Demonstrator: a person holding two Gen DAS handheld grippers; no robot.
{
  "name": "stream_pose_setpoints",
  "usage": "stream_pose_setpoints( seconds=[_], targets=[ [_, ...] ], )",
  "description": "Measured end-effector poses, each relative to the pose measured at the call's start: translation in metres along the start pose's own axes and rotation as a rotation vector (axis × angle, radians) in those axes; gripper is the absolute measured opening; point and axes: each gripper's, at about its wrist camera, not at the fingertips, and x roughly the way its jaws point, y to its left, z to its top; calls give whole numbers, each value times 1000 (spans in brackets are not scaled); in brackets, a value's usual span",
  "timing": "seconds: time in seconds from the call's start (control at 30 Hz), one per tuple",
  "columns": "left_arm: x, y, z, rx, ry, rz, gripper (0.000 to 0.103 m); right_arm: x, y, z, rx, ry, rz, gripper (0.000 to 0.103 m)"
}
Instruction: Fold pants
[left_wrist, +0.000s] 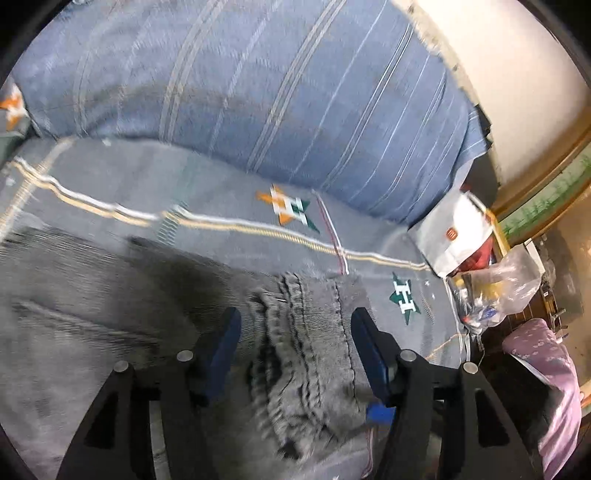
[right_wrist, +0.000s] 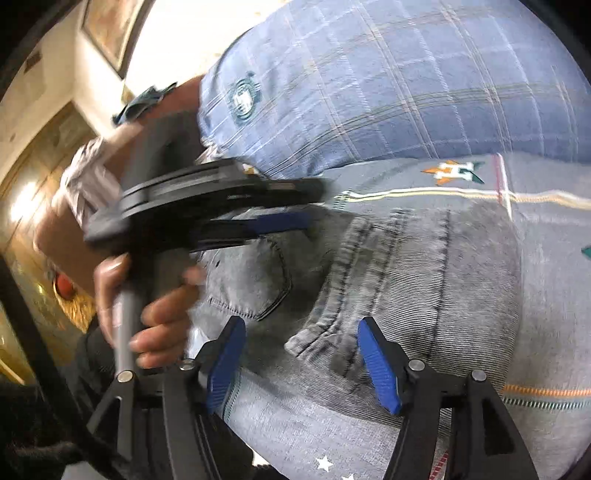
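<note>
Work surface: a bed covered with a grey-blue bedspread (left_wrist: 229, 177) bearing white and yellow stripe lines and star-shaped emblems in orange, white and green. At the head lies a large blue striped pillow (left_wrist: 277, 92), touching the bedspread along its lower edge; in the right wrist view the same pillow shows a plaid weave with a round teal badge.

Task item: grey washed-denim pants (right_wrist: 424, 266) lie on the bedspread near the pillow, with the seamed hem edges stacked and a back pocket facing up at the left of the right wrist view.

Left gripper (left_wrist: 293, 321): jaws stand apart above the stacked hems; denim lies between the blue pads but neither pad presses on it. Nothing is held. A hand (right_wrist: 155, 306) grasps its handle.

Right gripper (right_wrist: 301, 332): jaws likewise spread, poised over a folded hem ridge, pads clear of the cloth. Nothing is held.

Room: a cream wall (left_wrist: 498, 55) rises beyond the pillow, with a gilt-framed picture (left_wrist: 546, 195) at its base. Beside the bed's far corner sit a white paper bag (left_wrist: 458, 232) with a small orange logo and a clear plastic bag (left_wrist: 498, 288) of small items. A lilac patterned cloth (left_wrist: 554, 387) is at the right edge. Both views are motion-blurred
</note>
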Motion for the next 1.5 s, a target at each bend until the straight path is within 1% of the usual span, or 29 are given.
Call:
stream_pose_setpoints(
  seconds=[0.1, 0.17, 0.27, 0.37, 0.4, 0.43, 0.5, 0.53, 0.57, 0.63, 0.67, 0.73, 0.87, 0.93, 0.97, 1.07, 1.13, 1.2, 1.23, 1.3, 1.33, 1.4, 1.47, 1.5],
  targets=[
    [-25, 2, -6, 28, -67, 15, 64, 4, -15, 3, 52, -7, -43, 67],
    [-44, 11, -13, 50, -112, 60, 64, 6, -24, 7, 73, -18, -57, 67],
    [-58, 32, -25, 64, -172, 114, 66, 7, -37, 8, 106, -38, -75, 67],
    [-62, 59, -35, 11, -189, 119, 67, 10, -46, 8, 139, -38, -132, 67],
    [-60, 65, -37, -8, -200, 140, 67, 11, -47, 6, 150, -25, -154, 67],
    [-58, 72, -37, -42, -193, 166, 66, 20, -54, 7, 166, 3, -183, 67],
    [-56, 75, -34, -70, -180, 123, 66, 26, -56, 2, 184, 46, -230, 67],
    [-58, 75, -34, -61, -190, 123, 67, 31, -57, 0, 178, 63, -250, 67],
    [-61, 73, -34, -46, -208, 145, 67, 31, -54, 0, 161, 62, -266, 67],
    [-66, 71, -36, -16, -231, 185, 67, 27, -47, 0, 132, 44, -293, 67],
    [-68, 72, -37, -20, -232, 181, 67, 25, -44, -1, 129, 35, -292, 67],
    [-76, 77, -38, -51, -237, 148, 67, 21, -38, -4, 131, 17, -296, 67],
    [-92, 87, -45, -118, -236, 115, 67, 8, -23, -4, 127, -37, -311, 67],
    [-102, 94, -46, -157, -237, 130, 67, 2, -9, 0, 128, -71, -317, 67],
    [-108, 101, -47, -185, -240, 121, 67, -2, -2, 2, 127, -86, -316, 67],
    [-126, 135, -51, -331, -257, 67, 67, -13, 28, 10, 106, -130, -292, 67],
    [-135, 152, -53, -392, -265, 70, 67, -17, 51, 14, 68, -163, -256, 67],
    [-143, 163, -57, -423, -274, 75, 67, -11, 68, 19, 43, -152, -219, 67],
    [-148, 169, -60, -437, -268, 90, 67, -7, 74, 21, 36, -148, -207, 67],
    [-155, 177, -69, -468, -263, 107, 67, 5, 88, 28, 26, -130, -160, 67],
    [-156, 182, -76, -490, -263, 105, 67, 17, 97, 34, 24, -116, -120, 67],
    [-154, 189, -91, -518, -259, 73, 67, 38, 107, 44, 30, -93, -71, 67],
    [-148, 196, -105, -556, -256, 64, 67, 66, 117, 55, 26, -100, -32, 67],
    [-143, 202, -112, -597, -248, 57, 67, 80, 120, 57, 23, -102, -21, 67]
  ],
)
